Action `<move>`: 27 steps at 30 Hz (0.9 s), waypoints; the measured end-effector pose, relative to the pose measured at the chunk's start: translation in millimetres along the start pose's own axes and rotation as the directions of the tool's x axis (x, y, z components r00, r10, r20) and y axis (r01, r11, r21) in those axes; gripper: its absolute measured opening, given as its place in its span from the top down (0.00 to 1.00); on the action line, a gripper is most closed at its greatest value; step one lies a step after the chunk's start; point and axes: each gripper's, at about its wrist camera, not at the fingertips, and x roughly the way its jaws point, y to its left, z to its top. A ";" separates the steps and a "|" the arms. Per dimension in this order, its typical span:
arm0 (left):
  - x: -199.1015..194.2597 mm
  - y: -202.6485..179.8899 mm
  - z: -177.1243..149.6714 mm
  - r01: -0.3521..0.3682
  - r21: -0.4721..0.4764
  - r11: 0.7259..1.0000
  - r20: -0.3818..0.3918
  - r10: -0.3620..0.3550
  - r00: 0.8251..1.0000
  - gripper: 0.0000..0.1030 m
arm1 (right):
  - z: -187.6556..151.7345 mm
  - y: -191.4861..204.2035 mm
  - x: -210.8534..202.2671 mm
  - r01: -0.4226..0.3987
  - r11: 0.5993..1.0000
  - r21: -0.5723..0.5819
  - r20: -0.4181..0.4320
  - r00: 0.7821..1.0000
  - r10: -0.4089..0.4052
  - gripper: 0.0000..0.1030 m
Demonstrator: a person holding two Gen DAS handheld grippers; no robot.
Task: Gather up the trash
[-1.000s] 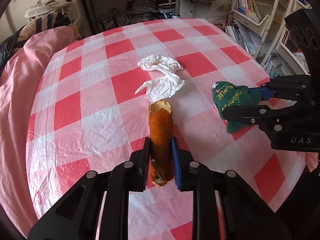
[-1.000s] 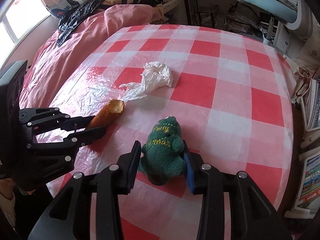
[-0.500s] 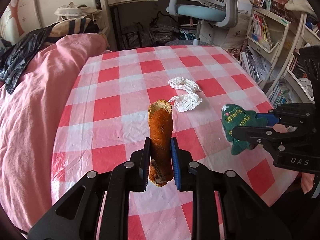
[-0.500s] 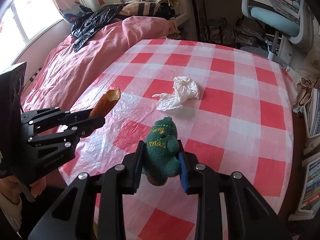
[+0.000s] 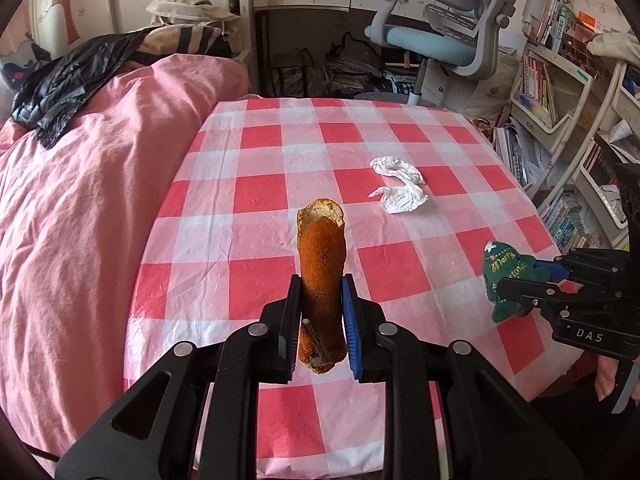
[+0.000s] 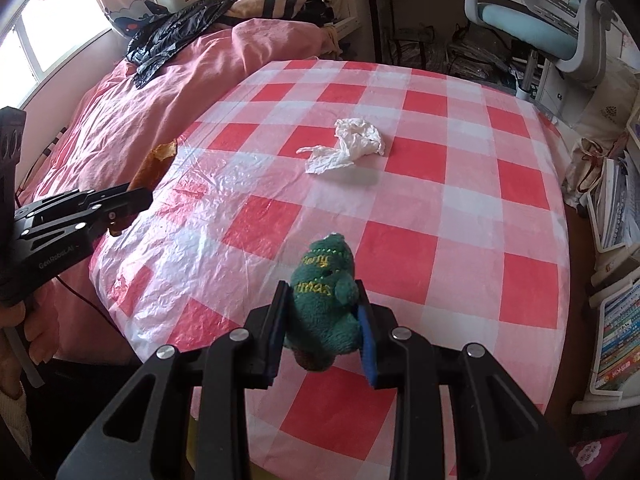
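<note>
Red-and-white checked tablecloth (image 5: pixel 256 200) carries one last crumpled tissue (image 5: pixel 398 190), upper right of centre and nearer the right gripper (image 6: pixel 322 320), clamped on a green plush toy (image 6: pixel 324 304), than the left gripper (image 5: pixel 322 312), clamped on an orange peel (image 5: pixel 322 276).

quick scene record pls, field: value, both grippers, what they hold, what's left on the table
left gripper: shut on orange peel, lifted off the table
right gripper: shut on green plush Christmas tree, lifted off the table
left on table: crumpled white tissue, untouched, near the middle
table: red-and-white checked cloth under clear plastic
beside table: pink bedding on the left, bookshelves on the right
bin: not in view
</note>
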 end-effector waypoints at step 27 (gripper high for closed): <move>-11.8 -8.8 13.5 -0.054 0.062 0.997 0.082 0.049 0.995 0.82 | -3.6 -0.6 19.2 0.066 0.998 -0.024 -0.065 0.996 -0.067 0.53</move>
